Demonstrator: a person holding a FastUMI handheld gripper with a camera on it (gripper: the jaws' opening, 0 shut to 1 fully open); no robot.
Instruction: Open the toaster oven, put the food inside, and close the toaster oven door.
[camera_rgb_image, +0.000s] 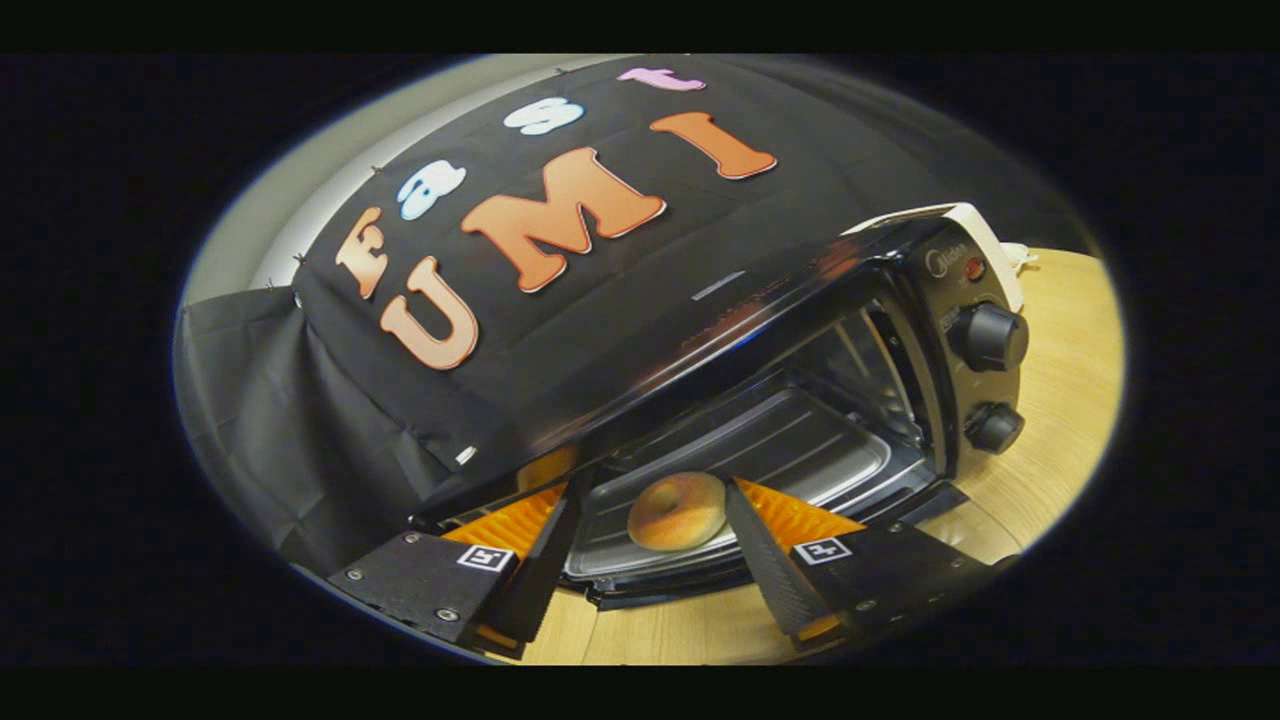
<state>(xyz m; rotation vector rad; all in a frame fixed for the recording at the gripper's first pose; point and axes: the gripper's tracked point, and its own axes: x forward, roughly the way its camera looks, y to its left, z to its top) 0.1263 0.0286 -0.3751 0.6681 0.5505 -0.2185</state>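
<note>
A black toaster oven (900, 330) stands on a wooden table with its door open. The door (660, 590) lies folded down below the cavity and shows as a dark strip under the front of the tray. A metal baking tray (800, 450) sits inside the oven. A round golden bagel (677, 511) rests on the tray's front part. My gripper (655, 484) is open, with its black and orange fingers (545, 550) on either side of the bagel. The right finger is very near the bagel and the left one stands apart from it.
Two black knobs (990, 337) sit one above the other on the oven's right panel. The light wooden table (1060, 400) spreads to the right of the oven and under my fingers. The black cloth wall hangs close behind and to the left of the oven.
</note>
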